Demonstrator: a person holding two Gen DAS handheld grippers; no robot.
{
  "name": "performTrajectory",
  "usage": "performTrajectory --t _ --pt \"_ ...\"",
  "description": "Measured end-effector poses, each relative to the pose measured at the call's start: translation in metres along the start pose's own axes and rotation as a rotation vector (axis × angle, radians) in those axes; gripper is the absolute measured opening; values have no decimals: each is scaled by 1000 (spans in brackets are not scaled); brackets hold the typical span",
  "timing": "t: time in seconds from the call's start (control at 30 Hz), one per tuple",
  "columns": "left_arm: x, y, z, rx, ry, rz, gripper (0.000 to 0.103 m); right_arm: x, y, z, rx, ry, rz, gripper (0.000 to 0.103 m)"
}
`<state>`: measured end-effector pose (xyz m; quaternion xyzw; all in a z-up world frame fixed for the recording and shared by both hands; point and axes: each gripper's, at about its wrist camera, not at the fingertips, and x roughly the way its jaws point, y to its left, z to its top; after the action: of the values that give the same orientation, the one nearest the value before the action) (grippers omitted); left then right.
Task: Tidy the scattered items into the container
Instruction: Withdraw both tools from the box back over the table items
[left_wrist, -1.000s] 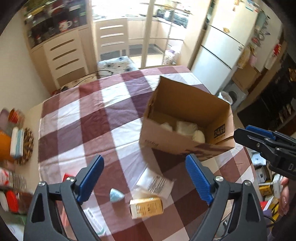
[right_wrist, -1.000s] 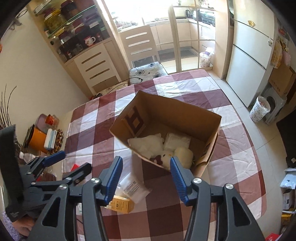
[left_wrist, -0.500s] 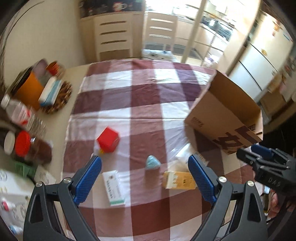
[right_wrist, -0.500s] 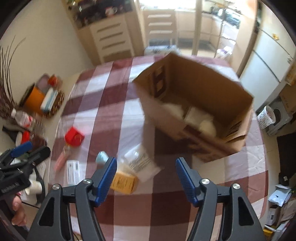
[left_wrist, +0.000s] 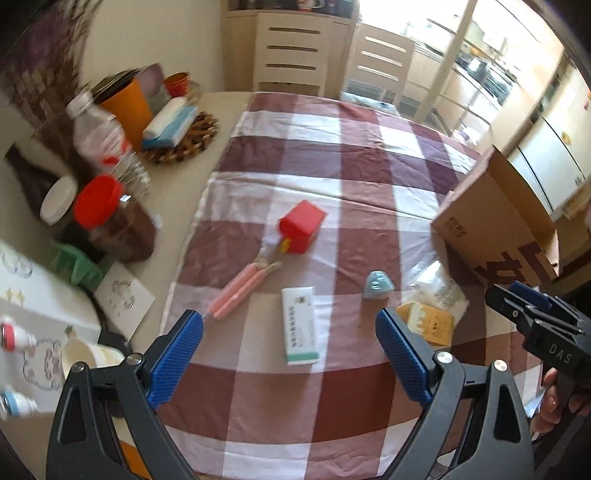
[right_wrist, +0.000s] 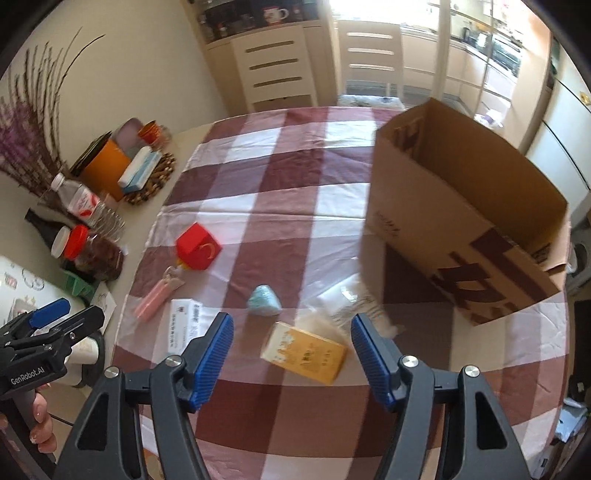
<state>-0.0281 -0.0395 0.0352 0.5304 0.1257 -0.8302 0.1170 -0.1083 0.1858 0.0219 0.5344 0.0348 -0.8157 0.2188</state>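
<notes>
Both grippers hang over the checked tablecloth (right_wrist: 288, 229) pointing steeply down, nothing held in either. The left gripper (left_wrist: 289, 352) has its jaws spread wide with only cloth between the blue pads, and the right gripper (right_wrist: 291, 352) sits roughly half open, framing the yellow carton (right_wrist: 304, 352) without touching it.

In the right wrist view the carton lies flat near 6 o'clock, long axis running 10 to 4. The clear plastic packet (right_wrist: 351, 302) is just beyond it toward 1, touching the cardboard box's (right_wrist: 461, 229) near corner. The box sits at 2 to 3 o'clock, open side up. The pale blue wedge (right_wrist: 263, 301) is just beside the carton at 11. The white medicine box (right_wrist: 183, 323) lies at 9, long axis about 12 to 6. The pink clippers (right_wrist: 159, 293) point from 7 to 1 at the red carton (right_wrist: 197, 247), tips right by it
</notes>
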Motion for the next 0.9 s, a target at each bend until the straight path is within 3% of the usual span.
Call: performTrajectory --t 0.27,0.47,0.73,0.9 --pt "15 36 -30 -62 41 32 96 20 39 -19 -107 25 52 68" --pt "36 47 -41 -98 71 8 96 43 54 -26 -148 66 55 68" --pt "78 16 -32 -46 116 -36 96 72 50 2 -190 74 40 68" --pt "109 -1 -26 -52 156 -47 94 108 50 27 -200 141 52 68"
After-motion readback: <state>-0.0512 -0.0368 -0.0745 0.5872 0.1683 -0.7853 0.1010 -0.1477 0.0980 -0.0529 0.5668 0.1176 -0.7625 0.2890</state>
